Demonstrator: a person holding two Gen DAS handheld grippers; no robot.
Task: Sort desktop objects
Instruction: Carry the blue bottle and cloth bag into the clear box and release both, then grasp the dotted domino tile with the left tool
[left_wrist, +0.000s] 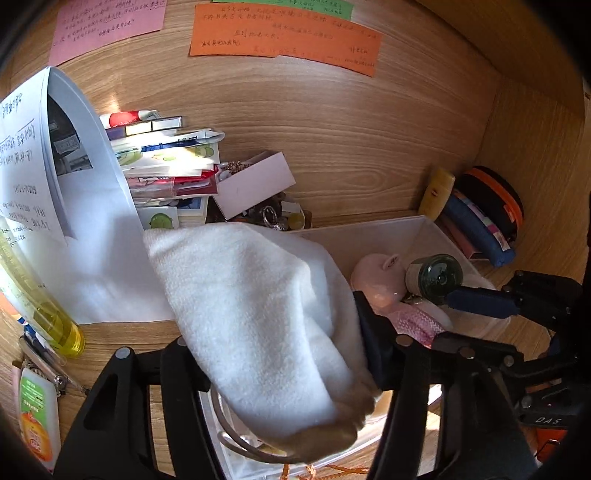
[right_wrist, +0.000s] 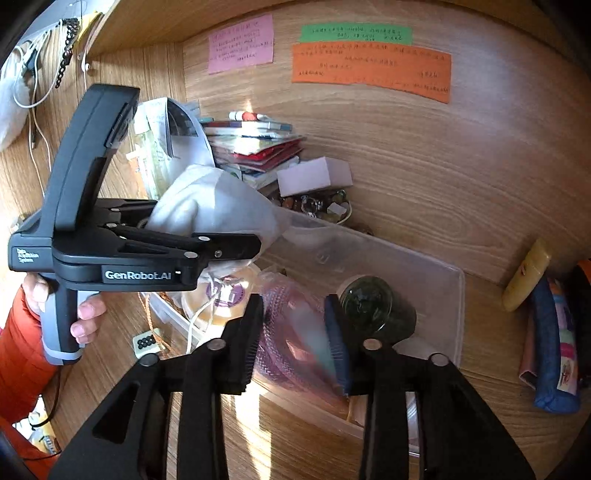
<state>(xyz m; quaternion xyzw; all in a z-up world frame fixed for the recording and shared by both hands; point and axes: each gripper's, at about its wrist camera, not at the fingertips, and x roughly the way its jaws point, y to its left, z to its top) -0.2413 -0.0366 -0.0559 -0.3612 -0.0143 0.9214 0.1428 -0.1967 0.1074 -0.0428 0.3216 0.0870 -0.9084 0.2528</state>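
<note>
Soft white fleece cloth (left_wrist: 255, 314), bunched

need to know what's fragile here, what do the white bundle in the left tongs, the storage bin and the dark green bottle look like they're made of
White bundle: soft napped fabric, probably fleece or terry; matte, fuzzy, draping in folds.
Storage bin: thin translucent plastic with a frosted finish; the wooden desk shows faintly through its wall.
Dark green bottle: likely glass; glossy, see-through, with sharp highlights, though hard plastic cannot be ruled out.
</note>
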